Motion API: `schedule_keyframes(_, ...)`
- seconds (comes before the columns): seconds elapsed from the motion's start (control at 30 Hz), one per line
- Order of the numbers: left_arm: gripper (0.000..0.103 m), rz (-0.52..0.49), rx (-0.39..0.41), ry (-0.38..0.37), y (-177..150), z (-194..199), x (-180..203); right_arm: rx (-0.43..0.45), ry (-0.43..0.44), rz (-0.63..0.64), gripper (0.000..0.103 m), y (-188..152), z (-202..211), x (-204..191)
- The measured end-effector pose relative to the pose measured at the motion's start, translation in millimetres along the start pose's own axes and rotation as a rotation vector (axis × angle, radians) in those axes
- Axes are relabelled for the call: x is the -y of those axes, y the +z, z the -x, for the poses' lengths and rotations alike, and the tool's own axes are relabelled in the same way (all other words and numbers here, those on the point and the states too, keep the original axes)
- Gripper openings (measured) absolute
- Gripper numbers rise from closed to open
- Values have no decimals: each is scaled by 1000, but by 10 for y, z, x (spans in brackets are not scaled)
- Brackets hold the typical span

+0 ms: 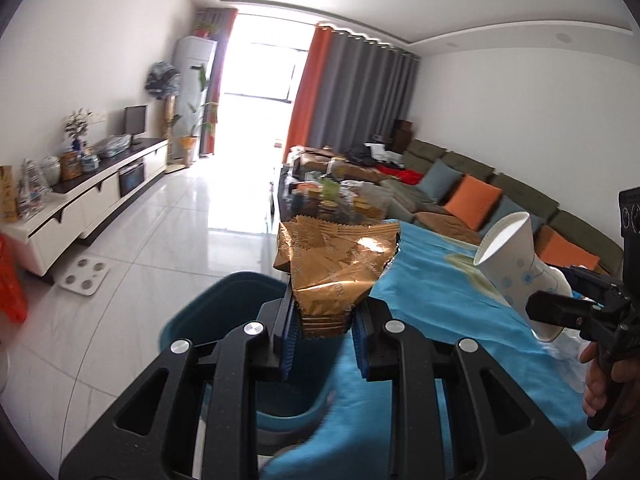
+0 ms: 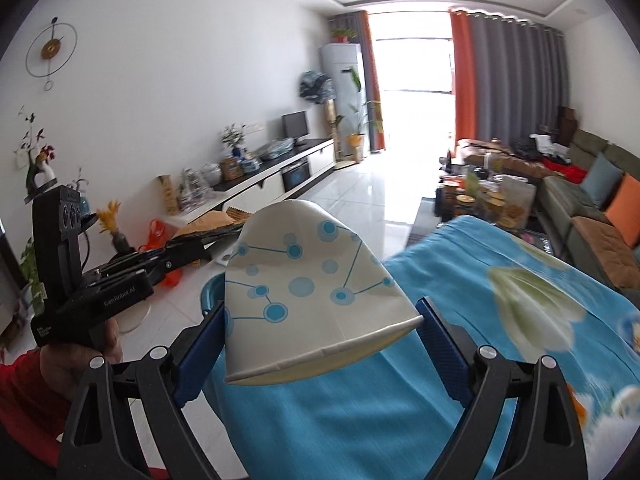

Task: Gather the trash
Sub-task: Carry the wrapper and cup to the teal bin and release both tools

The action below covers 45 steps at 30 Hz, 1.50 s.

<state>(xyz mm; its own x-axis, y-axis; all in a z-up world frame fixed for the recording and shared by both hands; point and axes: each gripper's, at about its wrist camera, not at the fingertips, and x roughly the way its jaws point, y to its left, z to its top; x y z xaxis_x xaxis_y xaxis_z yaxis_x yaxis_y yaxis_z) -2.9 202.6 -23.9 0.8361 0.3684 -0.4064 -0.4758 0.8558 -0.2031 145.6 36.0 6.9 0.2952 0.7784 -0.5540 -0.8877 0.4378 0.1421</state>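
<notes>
Left wrist view: the left gripper (image 1: 323, 322) is clamped on the lower end of a gold wrapper (image 1: 335, 266), at frame centre. The wrapper's long axis runs up the frame, its serrated top edge flaring wider toward the far room. Below and left of it lies the open mouth of a teal bin (image 1: 224, 312), beside the blue cloth (image 1: 432, 292) that fills the lower right. At right, the right gripper (image 1: 560, 312) holds a paper cup (image 1: 516, 264) — the open mouth points to the upper left, the long axis tilted. The hand (image 1: 600, 376) gripping that tool shows at the right edge.

Surroundings: a white TV cabinet (image 1: 96, 196) along the left wall, a scale (image 1: 84, 276) on the tiled floor, a cluttered coffee table (image 1: 332, 196) beyond the wrapper, a sofa (image 1: 500, 200) with orange cushions at right.

Right wrist view: the right gripper (image 2: 322, 330) pinches the cup (image 2: 304, 292) flat across its rim — the rim lies nearest the camera, the base points away up the frame. The bin (image 2: 212, 288) shows as a sliver left of the cup. The left gripper (image 2: 216, 242) and its hand (image 2: 76, 360) occupy the left of the frame.
</notes>
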Motion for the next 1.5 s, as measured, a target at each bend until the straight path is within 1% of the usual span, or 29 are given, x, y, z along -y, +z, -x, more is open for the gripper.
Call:
schedule_keyframes(0.13, 24, 29, -30, 39, -35, -32, -317, -49, 33, 46, 89, 166, -366, -116)
schedule_keyframes(0.2, 24, 54, -60, 48, -68, -71, -477, -77, 40, 50, 89, 204, -501, -158)
schedule_keyframes(0.3, 24, 71, -89, 59, -147, -92, -638, -129, 44, 75, 89, 264, -810, -200)
schedule_keyframes(0.43, 24, 97, -125, 66, -215, -250, -728, -190, 52, 97, 89, 278, -1110, -274)
schedule_keyframes(0.5, 24, 121, -162, 62, -249, -421, -754, -222, 51, 113, 89, 267, -1216, -307)
schedule_keyframes(0.6, 25, 125, -192, 88, -315, -598, -769, -269, 51, 137, 89, 275, -1421, -379)
schedule_keyframes(0.67, 25, 136, -209, 91, -362, -677, -825, -300, 51, 159, 89, 279, -1551, -431)
schedule_keyframes(0.83, 25, 142, -256, 103, -493, -884, -969, -363, 35, 192, 89, 267, -1785, -504)
schedule_keyframes(0.93, 27, 147, -282, 106, -565, -1025, -969, -397, 34, 202, 89, 259, -1905, -529)
schedule_keyframes(1.03, 29, 139, -290, 112, -602, -1141, -951, -421, 32, 211, 90, 256, -2014, -569)
schedule_keyframes(1.17, 34, 127, -302, 118, -595, -1290, -920, -450, 39, 209, 90, 276, -2136, -601)
schedule_keyframes(1.2, 37, 118, -301, 117, -584, -1324, -921, -457, 52, 199, 90, 280, -2155, -602)
schedule_keyframes(1.23, 43, 110, -299, 121, -578, -1345, -924, -458, 60, 189, 91, 285, -2173, -590)
schedule_keyframes(1.3, 47, 100, -300, 128, -566, -1405, -941, -463, 62, 167, 92, 295, -2188, -565)
schedule_keyframes(1.33, 50, 100, -296, 131, -563, -1422, -948, -465, 68, 157, 95, 300, -2207, -546)
schedule_keyframes(1.37, 54, 100, -293, 140, -551, -1430, -956, -459, 76, 139, 95, 312, -2206, -514)
schedule_keyframes(1.4, 58, 102, -288, 145, -554, -1414, -954, -457, 81, 130, 96, 317, -2207, -512)
schedule_keyframes(1.47, 61, 103, -275, 154, -539, -1364, -950, -456, 99, 101, 96, 336, -2214, -458)
schedule_keyframes(1.5, 65, 101, -268, 158, -528, -1339, -944, -448, 95, 88, 96, 342, -2200, -439)
